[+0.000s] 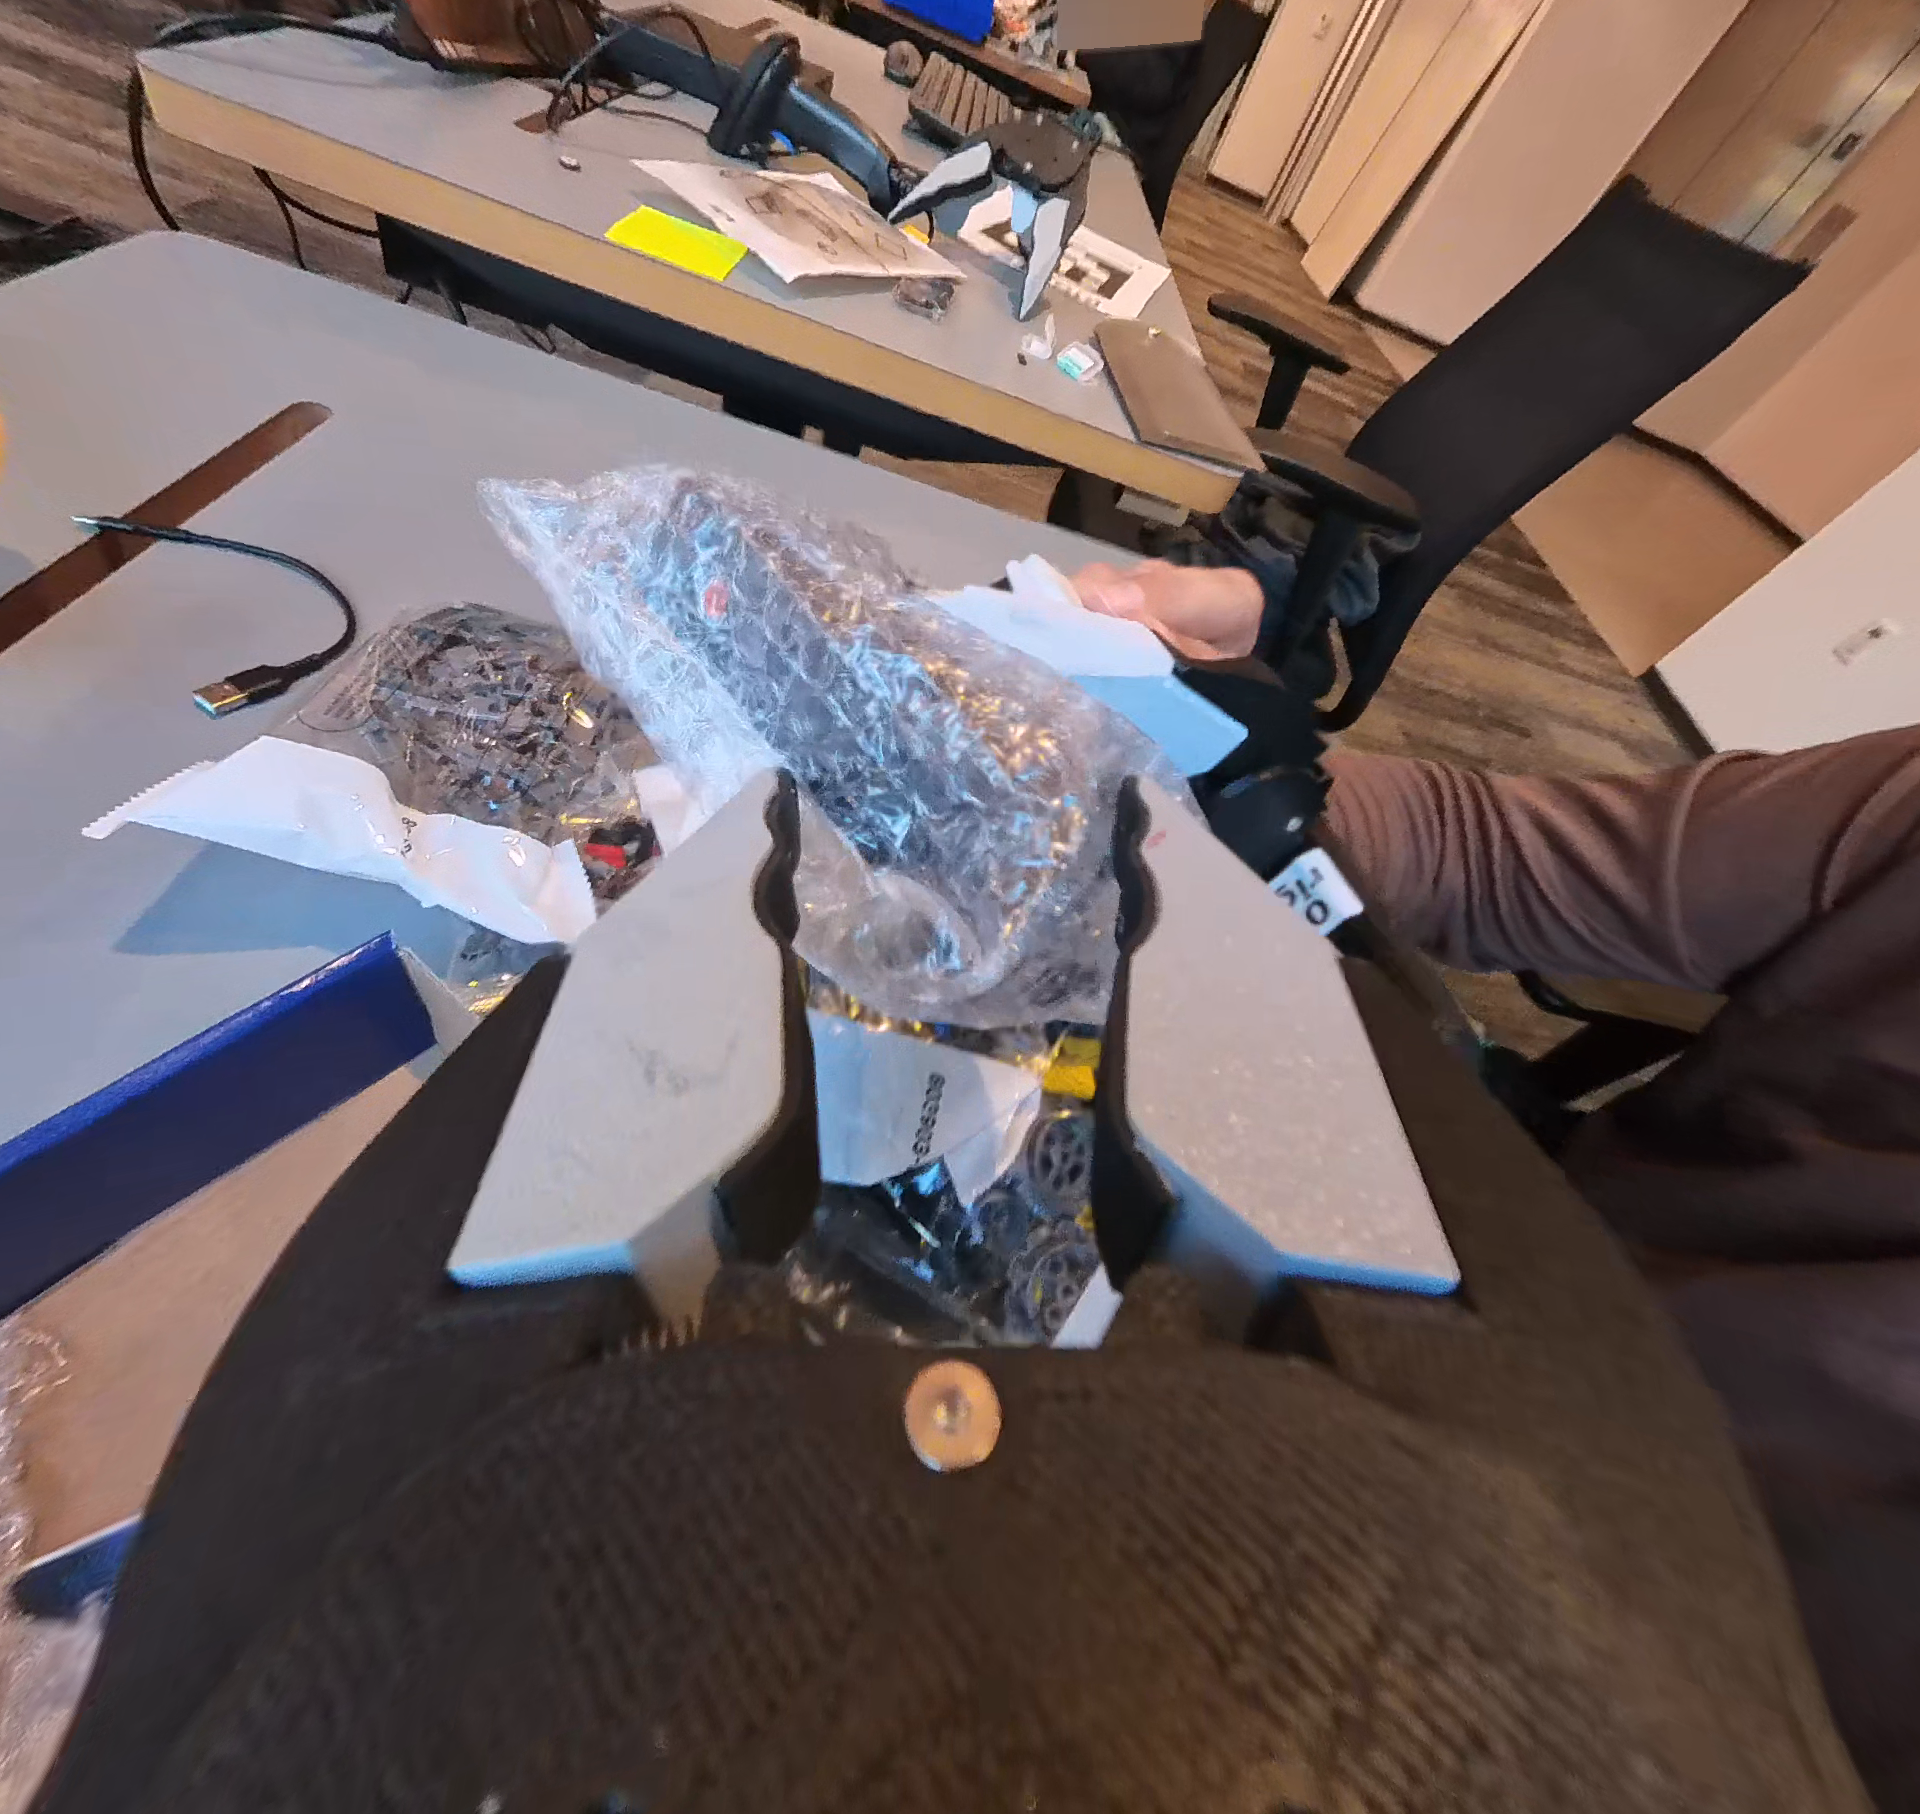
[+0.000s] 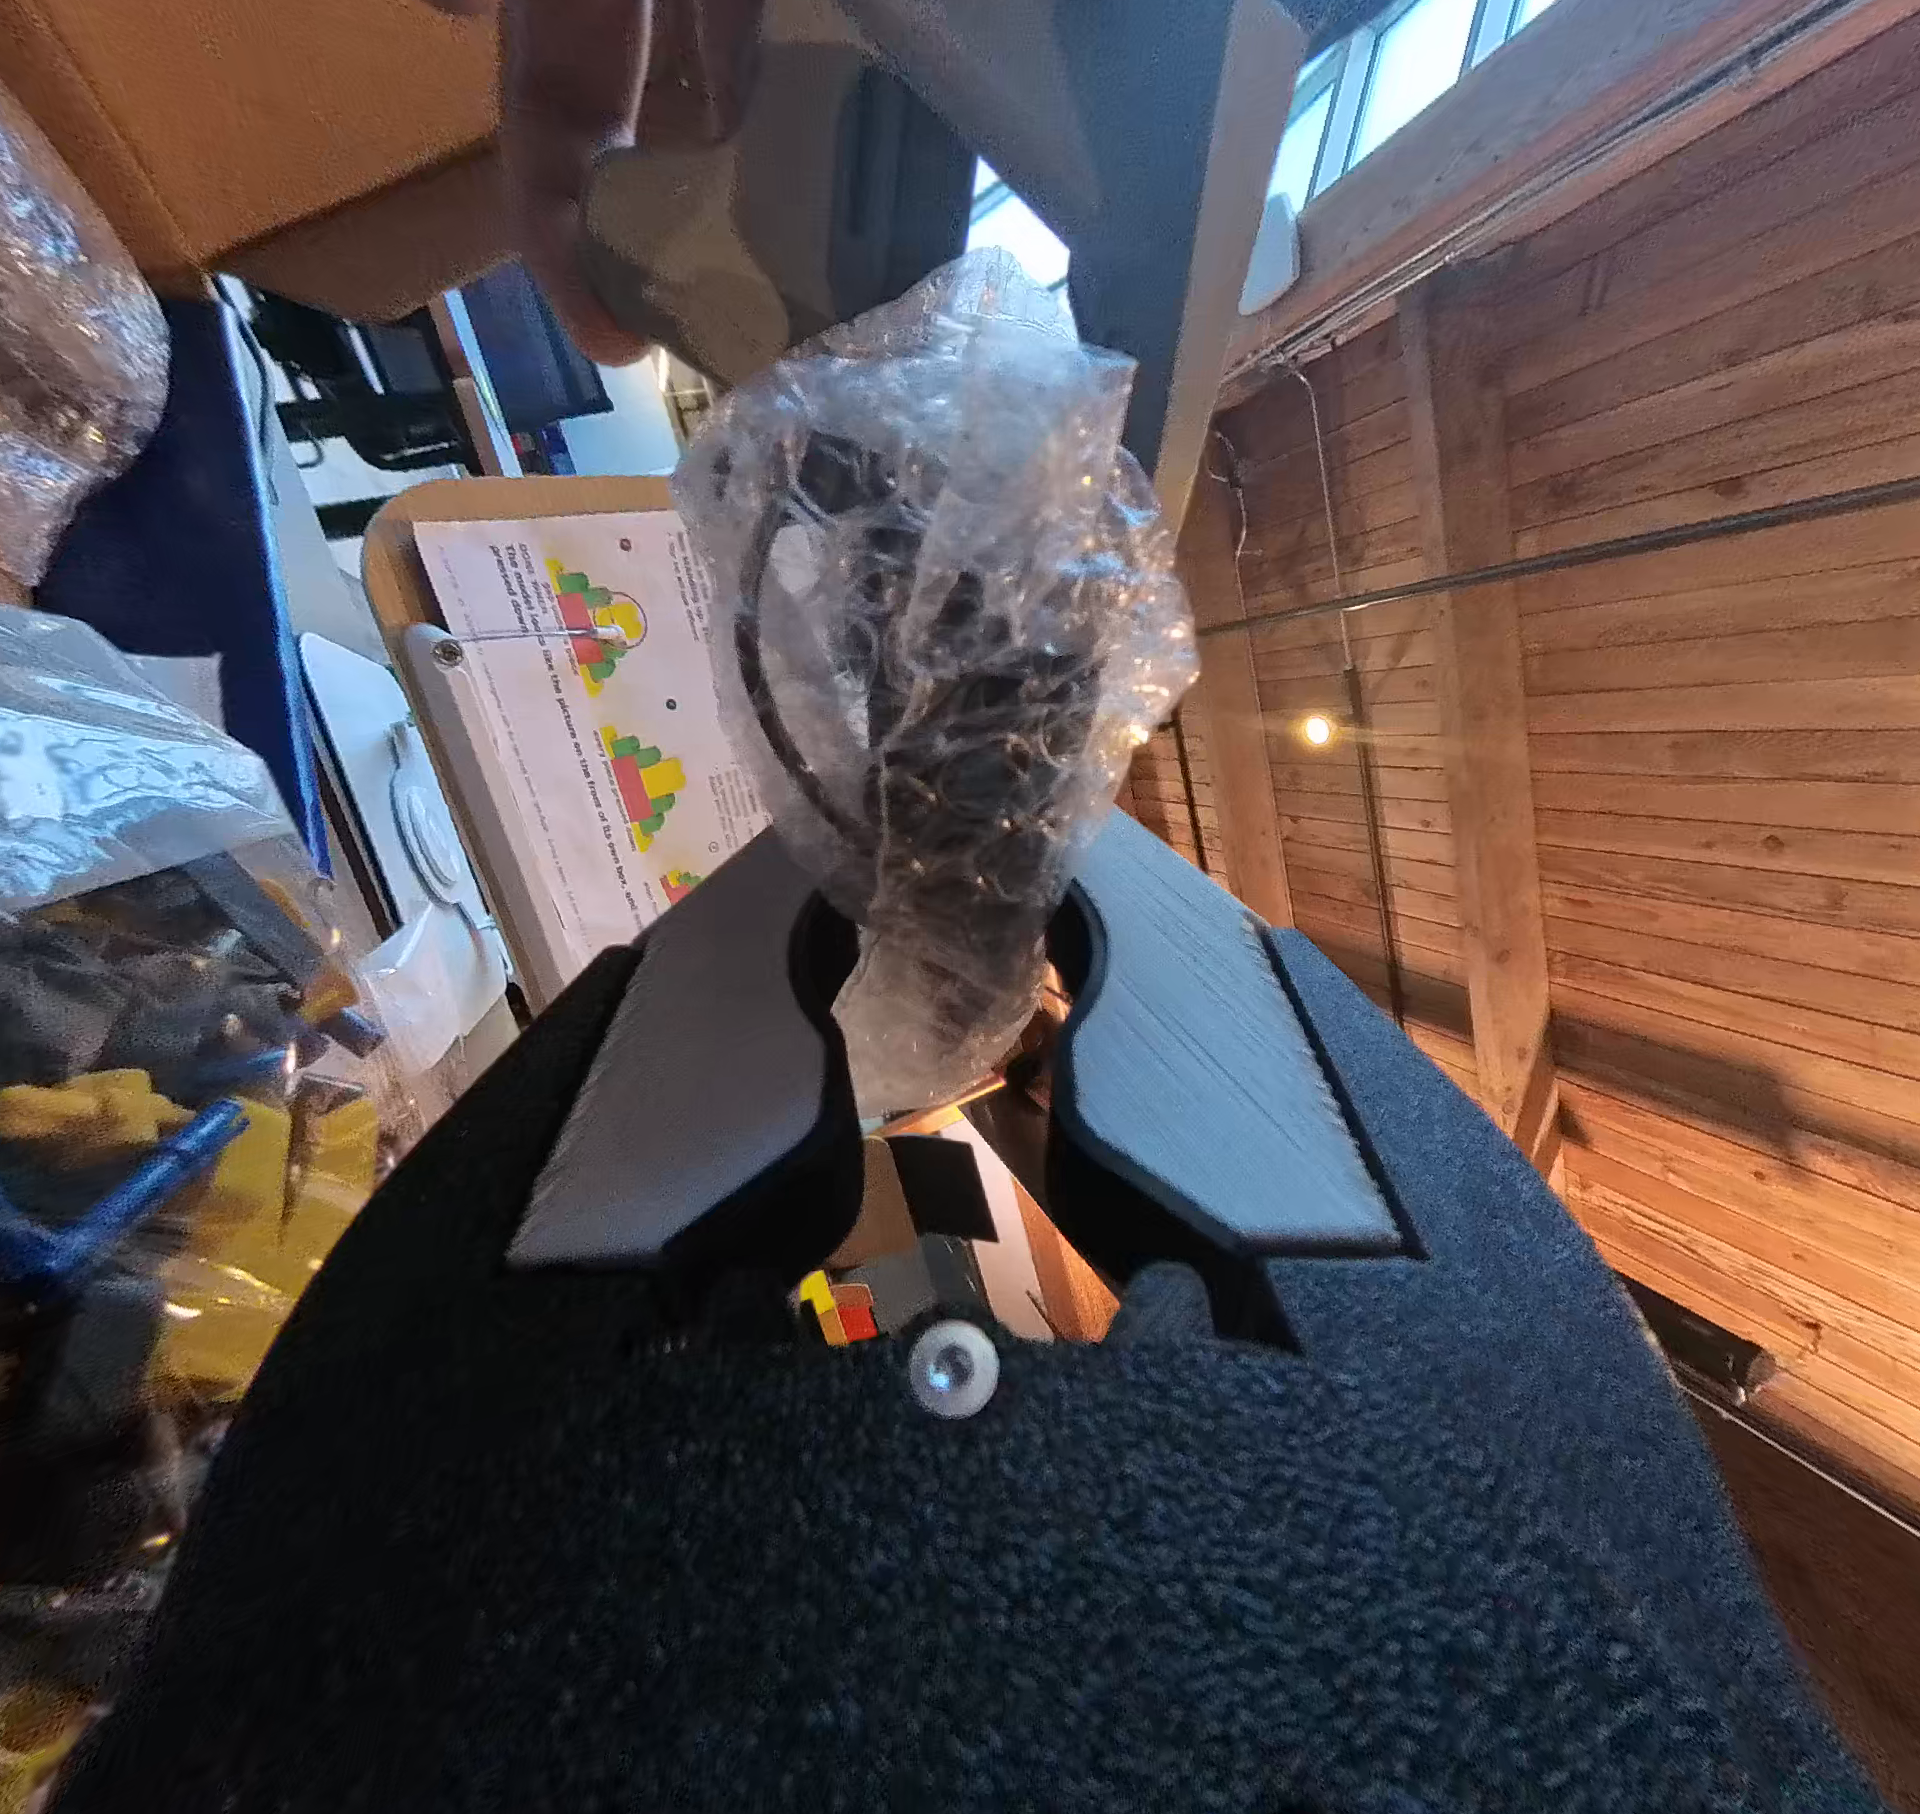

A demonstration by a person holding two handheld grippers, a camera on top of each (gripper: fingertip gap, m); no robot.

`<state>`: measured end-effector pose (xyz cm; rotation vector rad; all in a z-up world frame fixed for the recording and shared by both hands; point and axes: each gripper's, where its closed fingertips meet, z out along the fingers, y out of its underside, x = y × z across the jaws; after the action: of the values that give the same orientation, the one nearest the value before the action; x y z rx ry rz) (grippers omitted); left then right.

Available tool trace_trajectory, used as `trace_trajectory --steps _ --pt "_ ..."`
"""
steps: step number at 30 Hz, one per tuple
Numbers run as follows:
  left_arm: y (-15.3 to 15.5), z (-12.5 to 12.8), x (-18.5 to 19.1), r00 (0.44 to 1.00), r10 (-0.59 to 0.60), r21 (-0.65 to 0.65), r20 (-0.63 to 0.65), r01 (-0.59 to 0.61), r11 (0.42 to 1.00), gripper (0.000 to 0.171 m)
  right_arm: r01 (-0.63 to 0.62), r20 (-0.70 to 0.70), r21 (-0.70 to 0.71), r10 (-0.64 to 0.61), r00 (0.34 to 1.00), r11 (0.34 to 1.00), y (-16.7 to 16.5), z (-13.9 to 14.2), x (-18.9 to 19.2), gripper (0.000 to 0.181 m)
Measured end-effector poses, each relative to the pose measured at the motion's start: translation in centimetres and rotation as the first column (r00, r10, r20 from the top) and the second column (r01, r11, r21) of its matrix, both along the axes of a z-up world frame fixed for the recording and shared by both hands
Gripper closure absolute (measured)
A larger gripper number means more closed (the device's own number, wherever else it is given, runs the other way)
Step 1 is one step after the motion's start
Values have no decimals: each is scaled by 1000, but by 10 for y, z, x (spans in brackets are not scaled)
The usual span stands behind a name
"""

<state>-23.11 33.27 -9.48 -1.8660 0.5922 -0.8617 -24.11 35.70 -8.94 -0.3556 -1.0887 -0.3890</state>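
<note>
Grey tabletop (image 1: 208, 393) carries loose part bags; the left hand-held gripper (image 1: 951, 829) pinches a bubble-wrapped dark device (image 1: 831, 684) whose long axis runs away leftward. The right hand-held gripper (image 2: 951, 917) clamps a crumpled cable bag (image 2: 935, 621) upright.

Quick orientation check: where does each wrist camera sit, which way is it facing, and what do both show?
Left wrist view: behind the left gripper, looking down across a grey table; its fingers clamp a bubble-wrap bundle; a sleeved arm shows.
Right wrist view: behind the right gripper, tilted up toward a wooden wall.
Shared: the bundle, gripped from both ends.
</note>
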Motion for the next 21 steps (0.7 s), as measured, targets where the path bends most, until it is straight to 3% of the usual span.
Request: trace_trajectory --steps 8,16,21 --pt "-4 7 -6 972 74 159 -225 -39 987 129 -147 -75 -74 141 987 986 -8 3 0 139" --pt "2 7 -13 971 99 166 -217 -63 984 135 -246 -110 -187 228 967 951 -5 -4 -3 129" --pt "10 7 -20 983 126 132 -134 -108 985 137 -266 -107 -274 246 963 924 1 -11 -7 126"
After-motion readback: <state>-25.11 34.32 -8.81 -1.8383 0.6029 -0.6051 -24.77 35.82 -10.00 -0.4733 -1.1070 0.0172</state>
